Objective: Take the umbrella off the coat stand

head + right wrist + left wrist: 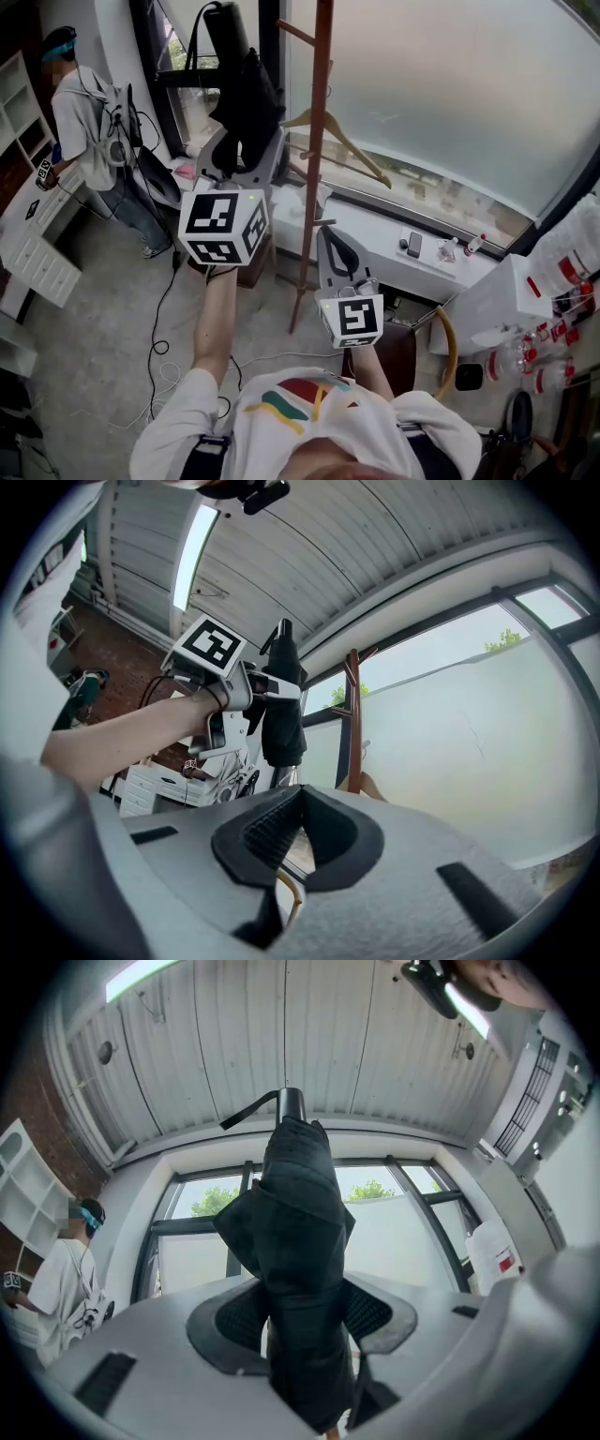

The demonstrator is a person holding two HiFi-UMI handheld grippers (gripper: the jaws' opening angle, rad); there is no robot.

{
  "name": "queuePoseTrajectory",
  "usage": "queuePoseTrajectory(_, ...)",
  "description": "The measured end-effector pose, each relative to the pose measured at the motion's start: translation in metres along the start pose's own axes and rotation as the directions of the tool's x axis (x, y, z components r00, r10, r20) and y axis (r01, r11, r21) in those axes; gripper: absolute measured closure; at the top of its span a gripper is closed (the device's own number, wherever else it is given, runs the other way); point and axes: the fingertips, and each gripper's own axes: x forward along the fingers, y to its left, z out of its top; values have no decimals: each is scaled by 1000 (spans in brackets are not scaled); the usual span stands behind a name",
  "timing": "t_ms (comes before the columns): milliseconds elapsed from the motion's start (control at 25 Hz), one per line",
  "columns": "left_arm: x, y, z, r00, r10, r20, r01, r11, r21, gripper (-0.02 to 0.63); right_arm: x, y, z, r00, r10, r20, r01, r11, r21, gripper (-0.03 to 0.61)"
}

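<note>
Item: umbrella (239,70), black, folded, with a strap loop at its top. Location: held upright between the fingers of the left gripper (246,141), whose pads press the cloth at about mid-length, just left of the coat stand (315,169) and apparently clear of its pegs. Right gripper (331,242): fingers closed together on nothing, held low beside the pole. Step in hand, as judged: carrying the freed umbrella away from the stand. Handling note: the grip bears on soft folded cloth, so a firm squeeze and an upright carry suit it; tilting could let the bundle slide. Edges: the upper peg and the wooden hanger (349,141) on the stand lie near the umbrella's right side and could catch the strap; the dark window frame (150,56) stands close behind. Open room: the floor (103,347) to the left and toward the person, though cables (159,347) trail there and a bystander (84,112) stands at far left. The white surface (441,267) under the window, right of the pole, carries small items.
</note>
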Motion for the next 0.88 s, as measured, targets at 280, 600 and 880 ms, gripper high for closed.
queuePoseTrajectory(280, -44, -19, -37, 999, 53, -2, -53, 999, -5, 399, 2, 13, -2, 999, 50, -14, -50, 999, 11, 578)
queuePoseTrajectory(600, -87, -33, -76, 995, 96, 22, -94, 994, -62, 399, 1, 24, -21, 994, 92, -57, -90, 995, 35, 578)
queuePoseTrajectory(880, -119, -33, -94, 988, 153, 16, -152, 987, -54, 399, 7, 31, -32, 993, 107, -50, -105, 994, 42, 578)
